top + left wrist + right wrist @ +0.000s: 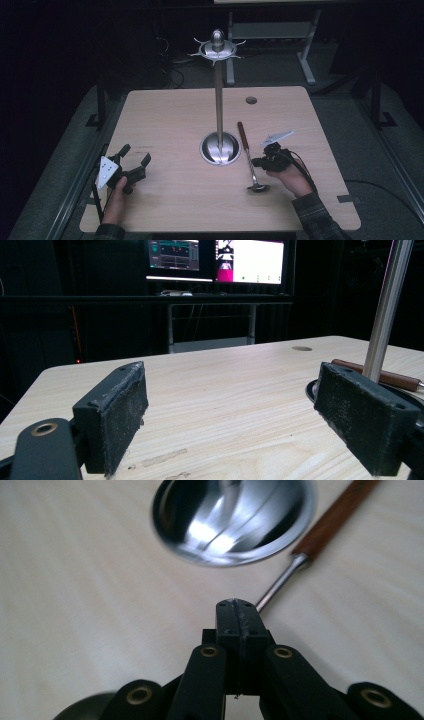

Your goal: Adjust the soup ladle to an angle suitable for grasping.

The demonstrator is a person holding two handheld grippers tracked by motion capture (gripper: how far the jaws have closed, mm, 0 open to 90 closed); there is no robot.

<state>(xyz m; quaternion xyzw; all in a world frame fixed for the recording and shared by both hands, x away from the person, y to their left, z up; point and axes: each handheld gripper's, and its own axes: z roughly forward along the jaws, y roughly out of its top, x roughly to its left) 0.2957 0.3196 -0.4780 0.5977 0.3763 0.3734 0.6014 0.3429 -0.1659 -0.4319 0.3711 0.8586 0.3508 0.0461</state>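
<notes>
right gripper point(239, 611) jaws pinched on the ladle point(251, 165)'s thin, stiff, slippery metal shank; left gripper point(240, 415) jaws wide, empty.

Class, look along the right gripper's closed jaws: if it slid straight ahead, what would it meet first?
Probably the ladle: its thin metal shaft passes just beyond the right gripper. The stand's round base lies farther on. Depth is uncertain.

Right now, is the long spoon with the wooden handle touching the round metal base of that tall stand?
Apart. The right gripper view shows pale table between the ladle's handle and the stand base's rim.
</notes>
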